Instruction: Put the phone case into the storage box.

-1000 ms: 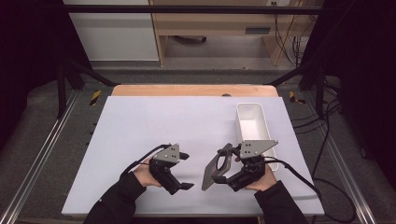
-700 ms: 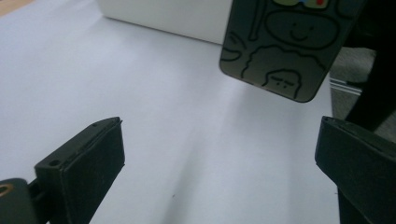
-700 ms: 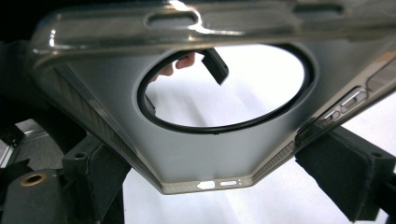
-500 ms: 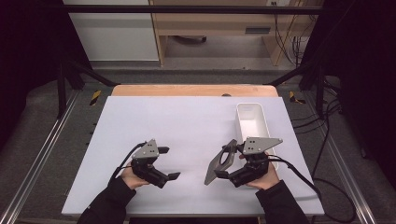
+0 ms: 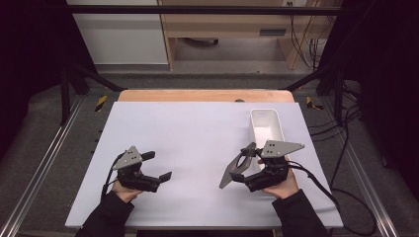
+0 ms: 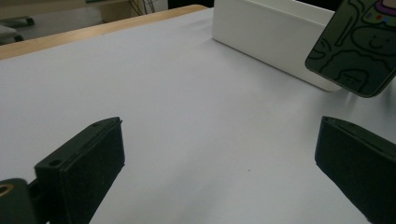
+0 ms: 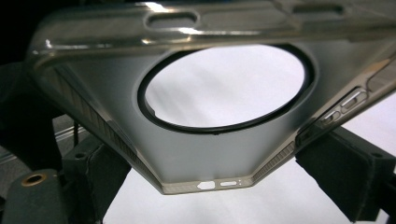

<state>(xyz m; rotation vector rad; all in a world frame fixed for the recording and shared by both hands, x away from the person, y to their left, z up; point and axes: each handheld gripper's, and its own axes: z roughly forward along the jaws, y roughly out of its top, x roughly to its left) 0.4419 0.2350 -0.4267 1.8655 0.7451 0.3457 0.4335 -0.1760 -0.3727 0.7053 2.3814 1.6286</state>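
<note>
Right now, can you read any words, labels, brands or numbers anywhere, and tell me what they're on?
None readable.
Phone case, held in the right tool: only cartoon line drawings on it, no letters.
White bin: no markings visible.
Left tool: no markings visible.

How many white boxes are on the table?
1. The white box sits at the table's far right side, just beyond the right tool, which holds a phone case.

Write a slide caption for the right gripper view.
Right tool clamps a translucent phone case by its sides, white table visible through its round camera cutout.
</note>
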